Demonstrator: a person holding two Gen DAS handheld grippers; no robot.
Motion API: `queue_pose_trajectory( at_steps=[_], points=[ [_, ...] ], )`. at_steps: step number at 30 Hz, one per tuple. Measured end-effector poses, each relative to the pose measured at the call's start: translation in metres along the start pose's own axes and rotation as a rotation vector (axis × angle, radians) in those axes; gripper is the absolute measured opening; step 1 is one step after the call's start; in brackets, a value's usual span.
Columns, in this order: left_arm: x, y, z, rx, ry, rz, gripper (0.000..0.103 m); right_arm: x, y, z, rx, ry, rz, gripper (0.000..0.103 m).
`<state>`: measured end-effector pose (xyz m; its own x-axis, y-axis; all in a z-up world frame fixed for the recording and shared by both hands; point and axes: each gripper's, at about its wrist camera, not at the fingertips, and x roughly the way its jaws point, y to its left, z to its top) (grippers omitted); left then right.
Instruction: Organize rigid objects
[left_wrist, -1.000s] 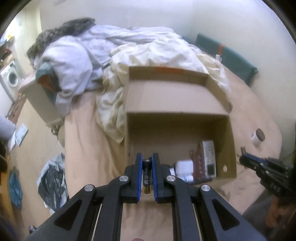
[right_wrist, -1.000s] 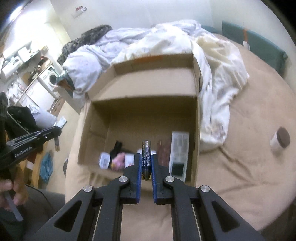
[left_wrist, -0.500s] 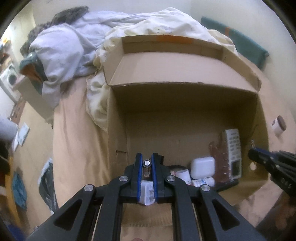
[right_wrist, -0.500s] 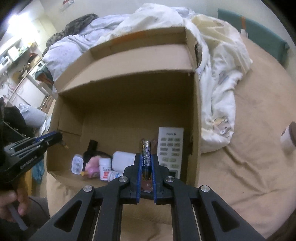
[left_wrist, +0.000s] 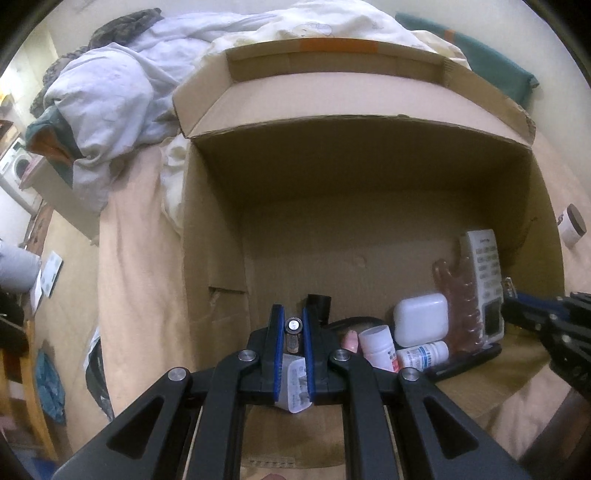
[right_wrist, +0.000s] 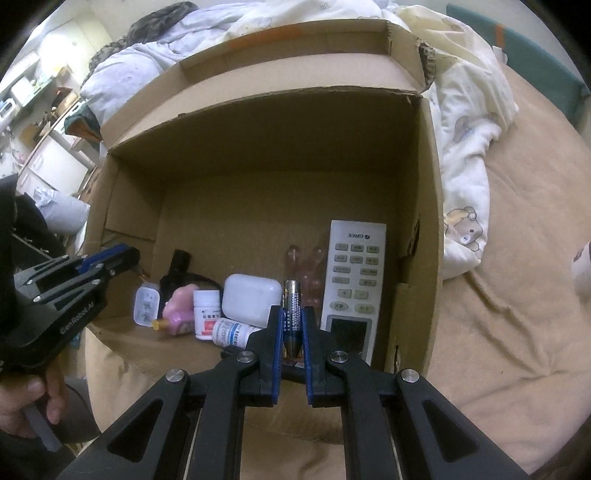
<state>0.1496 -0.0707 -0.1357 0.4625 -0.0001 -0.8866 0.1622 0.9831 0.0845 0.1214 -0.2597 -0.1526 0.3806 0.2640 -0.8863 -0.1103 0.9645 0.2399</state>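
A: Between the left gripper (left_wrist: 293, 328) fingers, clamped tight: a battery (left_wrist: 293, 334), end-on, over the cardboard box (left_wrist: 354, 92) floor. Could drop onto the small white packet (left_wrist: 295, 384) right below and roll.

B: Between the right gripper (right_wrist: 293, 325) fingers, same story: second battery (right_wrist: 292, 306) gripped, poking past the tips, just beside the remote control (right_wrist: 352, 288). Might bounce off the white case (right_wrist: 253, 295) or pill bottles (right_wrist: 221, 325) if released high.

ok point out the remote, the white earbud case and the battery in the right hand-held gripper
remote (right_wrist: 354, 280), right wrist view, on its button area
white earbud case (right_wrist: 252, 297), right wrist view, middle of lid
battery (right_wrist: 292, 311), right wrist view, on its blue label
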Motion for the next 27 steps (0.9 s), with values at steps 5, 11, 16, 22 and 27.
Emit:
queue_pose_trajectory(
  at_steps=[5, 11, 16, 22, 27],
  points=[
    [-0.009, -0.001, 0.0, -0.007, -0.036, 0.003, 0.057, -0.007, -0.001, 0.002, 0.015, -0.028, 0.012, 0.019],
    [-0.035, -0.007, 0.003, -0.001, -0.126, 0.008, 0.083, -0.024, -0.003, 0.006, 0.027, -0.103, 0.048, 0.069],
    [-0.054, -0.002, 0.005, -0.021, -0.171, 0.017, 0.084, -0.039, -0.005, 0.01, 0.057, -0.18, 0.061, 0.103],
    [-0.075, 0.014, 0.005, -0.098, -0.152, 0.089, 0.084, -0.059, 0.006, 0.01, 0.023, -0.255, 0.031, 0.103],
    [-0.114, 0.031, -0.003, -0.157, -0.203, 0.101, 0.084, -0.087, 0.012, 0.004, 0.007, -0.282, 0.028, 0.103]
  ],
)
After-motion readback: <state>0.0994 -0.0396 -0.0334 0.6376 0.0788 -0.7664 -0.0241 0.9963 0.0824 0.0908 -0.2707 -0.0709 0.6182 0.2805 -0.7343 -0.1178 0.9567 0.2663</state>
